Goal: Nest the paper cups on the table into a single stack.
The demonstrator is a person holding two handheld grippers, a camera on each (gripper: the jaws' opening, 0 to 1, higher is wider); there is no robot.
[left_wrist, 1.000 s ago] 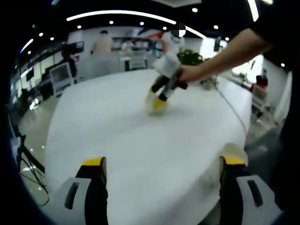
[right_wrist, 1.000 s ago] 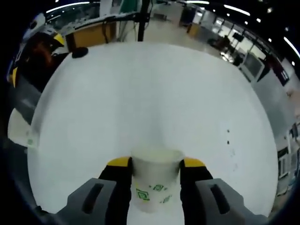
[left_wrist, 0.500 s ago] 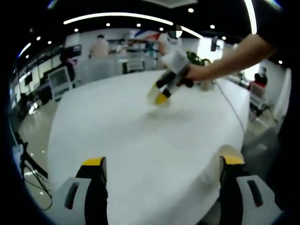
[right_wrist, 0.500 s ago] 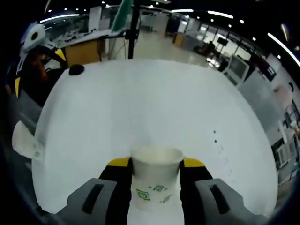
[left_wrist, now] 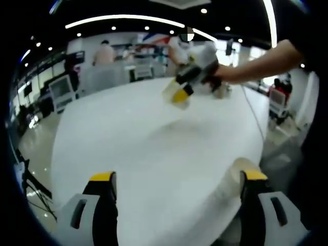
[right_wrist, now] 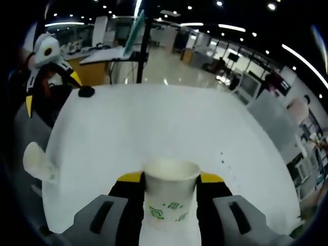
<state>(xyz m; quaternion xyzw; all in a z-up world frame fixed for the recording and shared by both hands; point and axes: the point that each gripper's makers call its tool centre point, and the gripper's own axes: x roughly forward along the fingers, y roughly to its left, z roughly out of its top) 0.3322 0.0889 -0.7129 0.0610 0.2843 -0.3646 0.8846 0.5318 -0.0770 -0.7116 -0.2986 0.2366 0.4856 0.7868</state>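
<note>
The right tongs (right_wrist: 170, 180) clamp a white green-printed paper cup (right_wrist: 170, 197) upright above the white round table (right_wrist: 154, 128), apparently for nesting, while the left tongs (left_wrist: 178, 180) gape empty.

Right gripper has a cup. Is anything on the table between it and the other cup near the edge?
Nothing visible. The right gripper holds a paper cup above the white table; the second cup sits at the table's edge, with bare tabletop between them.
</note>
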